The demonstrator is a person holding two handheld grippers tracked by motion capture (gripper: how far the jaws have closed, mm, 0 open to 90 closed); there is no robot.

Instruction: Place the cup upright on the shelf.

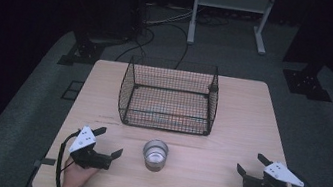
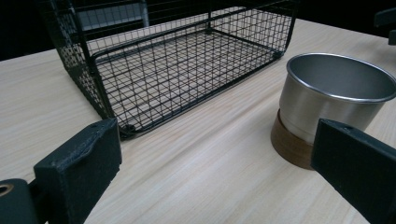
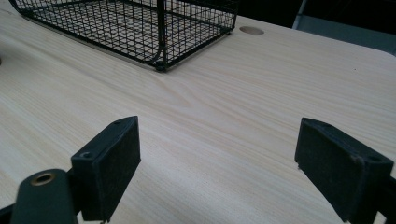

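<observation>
A steel cup [image 1: 155,154] with a brown base stands near the table's front middle, empty and upright; the left gripper view has this cup [image 2: 334,100] at the right, beyond my right jaw. Behind it sits a black wire basket [image 1: 169,95], empty, seen close as the basket [image 2: 177,60] and its corner [image 3: 140,28]. My left gripper [image 1: 108,141] is open at the front left, a short way left of the cup, nothing between its jaws. My right gripper [image 1: 251,164] is open at the front right over bare wood. Each is held by a hand.
The light wooden table [image 1: 241,120] has bare room on both sides of the basket. A round hole [image 3: 251,30] marks its far right part. Beyond the table lie dark floor, cables and a white frame stand [image 1: 230,12].
</observation>
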